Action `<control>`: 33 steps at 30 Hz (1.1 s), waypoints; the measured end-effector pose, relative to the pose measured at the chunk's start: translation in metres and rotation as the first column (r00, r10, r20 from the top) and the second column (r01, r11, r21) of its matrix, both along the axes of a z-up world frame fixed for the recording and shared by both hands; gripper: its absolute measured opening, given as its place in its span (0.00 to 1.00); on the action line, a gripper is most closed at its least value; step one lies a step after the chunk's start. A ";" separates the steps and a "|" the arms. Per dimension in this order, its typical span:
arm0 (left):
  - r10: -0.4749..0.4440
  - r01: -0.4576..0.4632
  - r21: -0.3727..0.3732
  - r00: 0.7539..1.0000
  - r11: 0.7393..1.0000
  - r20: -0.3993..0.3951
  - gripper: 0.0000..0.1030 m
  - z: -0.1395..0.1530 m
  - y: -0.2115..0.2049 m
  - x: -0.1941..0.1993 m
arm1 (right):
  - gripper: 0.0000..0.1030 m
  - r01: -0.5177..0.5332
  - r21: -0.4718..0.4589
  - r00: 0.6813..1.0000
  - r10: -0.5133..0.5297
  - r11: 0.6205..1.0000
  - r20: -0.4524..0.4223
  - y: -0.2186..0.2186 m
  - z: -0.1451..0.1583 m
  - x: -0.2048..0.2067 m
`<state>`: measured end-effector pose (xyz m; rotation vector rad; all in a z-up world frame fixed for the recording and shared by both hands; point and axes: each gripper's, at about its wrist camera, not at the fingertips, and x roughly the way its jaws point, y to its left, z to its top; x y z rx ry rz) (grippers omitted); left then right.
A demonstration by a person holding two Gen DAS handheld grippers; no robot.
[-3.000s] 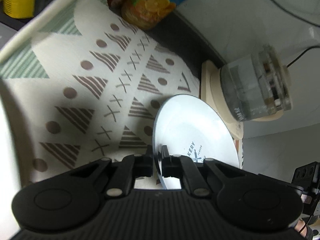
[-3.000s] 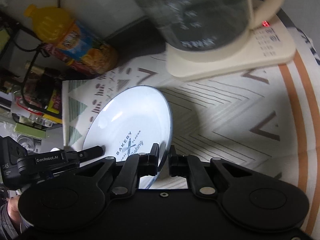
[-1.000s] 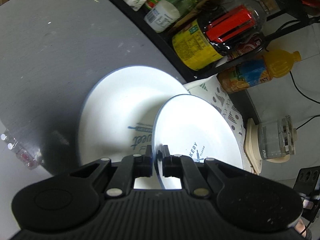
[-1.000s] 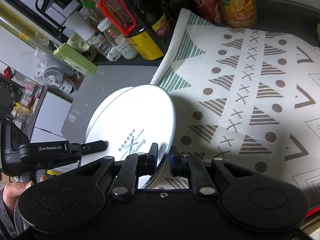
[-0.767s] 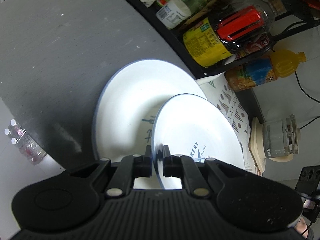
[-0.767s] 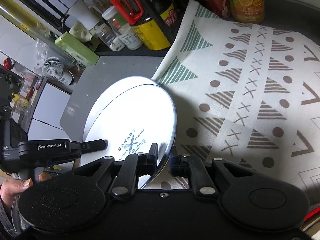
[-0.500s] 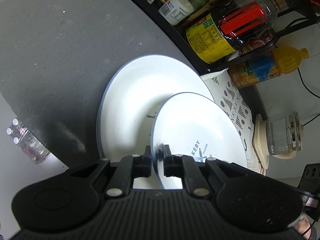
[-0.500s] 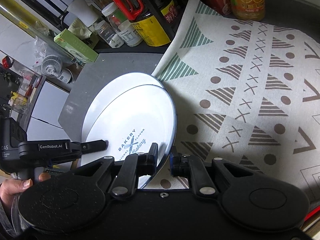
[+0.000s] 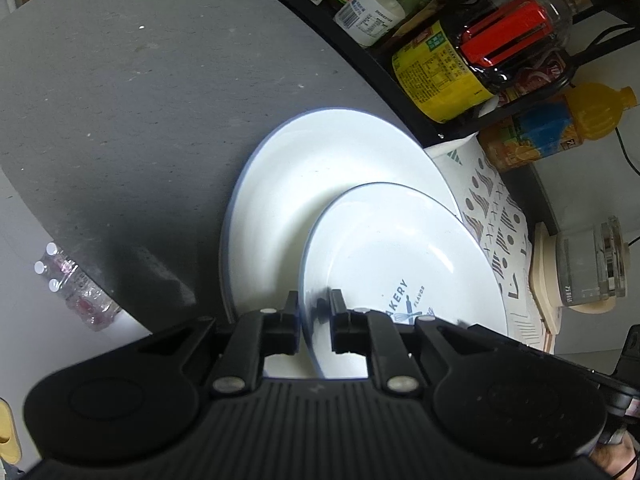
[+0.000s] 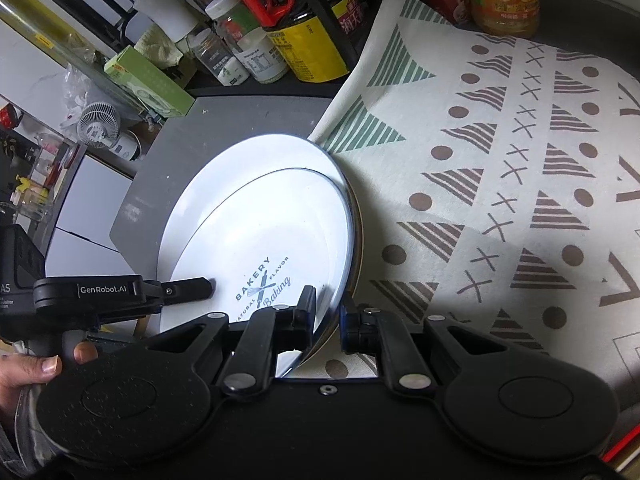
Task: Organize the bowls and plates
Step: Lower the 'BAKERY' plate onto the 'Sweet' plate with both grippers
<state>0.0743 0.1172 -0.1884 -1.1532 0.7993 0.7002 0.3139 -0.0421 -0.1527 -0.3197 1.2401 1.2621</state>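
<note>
A small white plate [image 9: 400,248] printed "BAKERY" hangs tilted just over a larger white plate [image 9: 304,176] that lies on the grey table [image 9: 120,120]. My left gripper [image 9: 315,320] straddles the small plate's near rim. Its jaws are opening, and a slim gap shows on each side of the rim. In the right wrist view the small plate [image 10: 272,232] covers most of the large plate [image 10: 224,176]. My right gripper [image 10: 326,312] is shut on its right rim. The left gripper's finger [image 10: 188,286] reaches over the plate's left edge.
A patterned cloth [image 10: 500,160] lies right of the plates. Bottles and jars [image 10: 280,20] fill a dark rack behind, with an orange juice bottle [image 9: 560,128] and a glass kettle [image 9: 588,268] further right. The table's rounded edge [image 9: 132,312] drops off at the left. A hand [image 10: 40,368] holds the left gripper.
Both grippers have carried the small plate off the patterned cloth to above the large plate and lowered it closer. The left jaws have spread slightly away from the rim.
</note>
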 end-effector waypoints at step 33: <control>-0.067 0.095 0.152 0.981 0.984 -0.181 0.61 0.033 0.009 -0.001 | 0.11 0.038 -0.020 0.999 -0.038 0.999 -0.011 0.002 -0.002 -0.002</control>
